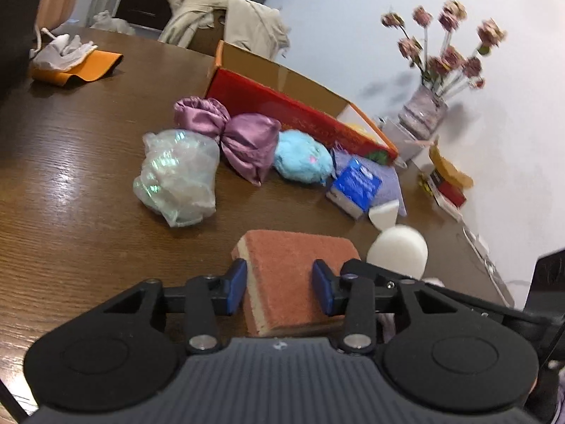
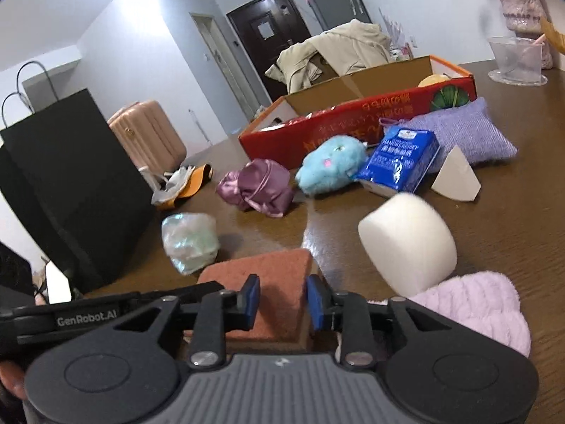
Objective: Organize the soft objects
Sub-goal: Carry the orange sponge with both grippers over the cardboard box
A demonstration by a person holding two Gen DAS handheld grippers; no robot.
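Between the parted blue pads of the left gripper (image 1: 279, 289) on the table (image 1: 70, 183) lies the orange sponge (image 1: 296, 268): light, squashy; pinch its 2 long sides. Right gripper (image 2: 282, 302) gapes empty nearby

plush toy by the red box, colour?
Light blue plush toy; right wrist view shows it best.

Flowers (image 1: 448, 46) are motion-blurred — petals cannot be resolved. The vase (image 2: 519, 3) is cropped by the top edge in the right wrist view. The orange sponge (image 2: 272, 300) is partly hidden behind gripper fingers; the red box (image 1: 293, 113) print is illegible — too small.
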